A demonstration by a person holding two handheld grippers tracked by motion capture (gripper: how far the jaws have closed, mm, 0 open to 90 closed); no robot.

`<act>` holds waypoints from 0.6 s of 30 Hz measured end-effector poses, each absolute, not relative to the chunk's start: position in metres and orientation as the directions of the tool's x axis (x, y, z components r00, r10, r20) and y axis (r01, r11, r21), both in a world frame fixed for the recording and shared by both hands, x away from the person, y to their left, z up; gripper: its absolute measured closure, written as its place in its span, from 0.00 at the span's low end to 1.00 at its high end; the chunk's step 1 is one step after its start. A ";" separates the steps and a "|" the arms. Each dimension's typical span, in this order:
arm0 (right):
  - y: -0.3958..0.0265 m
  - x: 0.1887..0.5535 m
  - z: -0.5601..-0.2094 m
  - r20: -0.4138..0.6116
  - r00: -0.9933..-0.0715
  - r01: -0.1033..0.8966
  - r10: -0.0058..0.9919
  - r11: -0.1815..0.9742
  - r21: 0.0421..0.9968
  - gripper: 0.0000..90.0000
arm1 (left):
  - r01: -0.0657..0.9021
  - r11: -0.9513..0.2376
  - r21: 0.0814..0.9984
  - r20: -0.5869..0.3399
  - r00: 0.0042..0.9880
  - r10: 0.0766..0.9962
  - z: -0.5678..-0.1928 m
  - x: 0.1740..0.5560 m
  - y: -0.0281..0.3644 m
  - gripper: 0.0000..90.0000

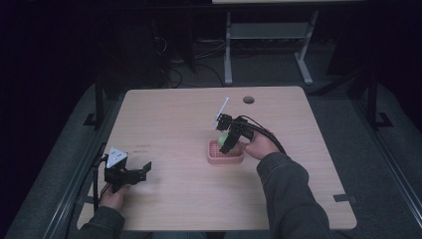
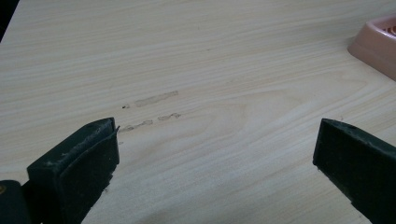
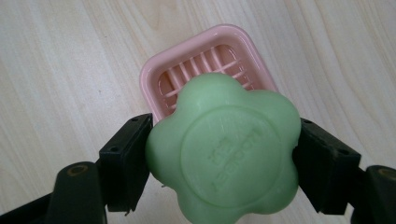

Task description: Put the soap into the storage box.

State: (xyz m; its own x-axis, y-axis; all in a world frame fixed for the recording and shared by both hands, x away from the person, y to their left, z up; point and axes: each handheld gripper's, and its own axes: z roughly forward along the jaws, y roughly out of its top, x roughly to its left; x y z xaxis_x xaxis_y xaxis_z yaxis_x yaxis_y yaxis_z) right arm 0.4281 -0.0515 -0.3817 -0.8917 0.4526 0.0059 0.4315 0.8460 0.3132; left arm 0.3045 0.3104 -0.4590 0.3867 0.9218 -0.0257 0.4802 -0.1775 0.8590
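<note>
Right hand-held gripper (image 1: 228,141) holds green soap (image 1: 224,139) above the pink dish (image 1: 225,158) on the table (image 1: 189,124)

I'm working in what looks like a lab or office: a pale wood-grain desk (image 1: 174,119), a dark carpeted floor (image 1: 388,149), cables (image 1: 174,64) and grey desk legs (image 1: 228,50) behind.
</note>
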 end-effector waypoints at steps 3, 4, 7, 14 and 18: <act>-0.050 0.430 -0.385 0.006 -0.890 0.436 0.456 0.846 0.308 0.29 | 0.481 -0.179 0.858 -0.025 0.386 0.922 -0.459 0.305 0.310 0.00; -0.049 0.430 -0.385 0.007 -0.889 0.438 0.458 0.845 0.307 0.29 | 0.481 -0.178 0.858 -0.025 0.386 0.922 -0.459 0.305 0.310 0.00; -0.048 0.431 -0.387 0.012 -0.890 0.438 0.457 0.845 0.308 0.29 | 0.480 -0.178 0.859 -0.025 0.387 0.922 -0.459 0.304 0.310 0.00; -0.043 0.435 -0.394 0.015 -0.889 0.442 0.457 0.849 0.289 0.29 | 0.482 -0.176 0.858 -0.028 0.386 0.922 -0.459 0.305 0.311 0.00; -0.042 0.436 -0.397 0.007 -0.886 0.447 0.464 0.849 0.283 0.29 | 0.480 -0.177 0.859 -0.027 0.387 0.922 -0.459 0.305 0.311 0.00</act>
